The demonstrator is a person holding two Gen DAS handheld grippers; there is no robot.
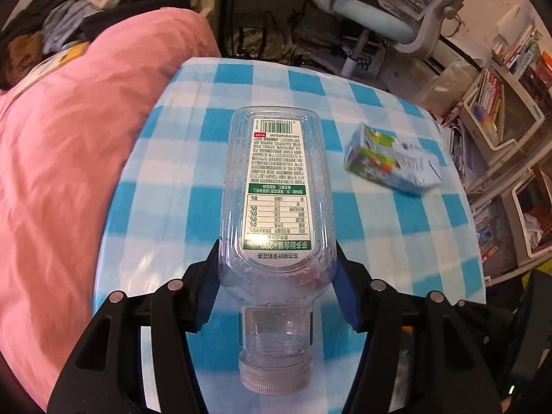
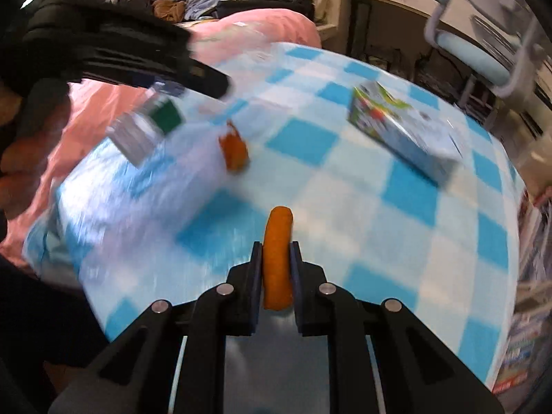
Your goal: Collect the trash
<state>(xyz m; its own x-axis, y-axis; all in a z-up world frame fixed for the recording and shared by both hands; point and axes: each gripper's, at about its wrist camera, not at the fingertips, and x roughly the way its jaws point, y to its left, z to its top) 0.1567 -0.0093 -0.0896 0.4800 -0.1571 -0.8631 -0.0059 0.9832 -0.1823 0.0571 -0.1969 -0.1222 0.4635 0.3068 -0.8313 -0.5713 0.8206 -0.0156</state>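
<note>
My left gripper (image 1: 277, 262) is shut on a clear empty plastic bottle (image 1: 276, 186) with a white and green label, held above the blue-checked table (image 1: 396, 241), its open neck toward the camera. A crushed drink carton (image 1: 391, 158) lies on the table to its right. My right gripper (image 2: 276, 252) is shut on an orange peel strip (image 2: 277, 258) above the table (image 2: 431, 241). In the right wrist view the left gripper (image 2: 165, 69) holds the blurred bottle (image 2: 145, 127) at the upper left. Another orange peel piece (image 2: 234, 150) and the carton (image 2: 403, 131) lie on the table.
A pink quilt (image 1: 69, 155) lies left of the table. A light blue office chair (image 1: 390, 17) stands behind it. Shelves with books (image 1: 500, 110) stand at the right. Piled clothes (image 1: 69, 10) lie at the back left.
</note>
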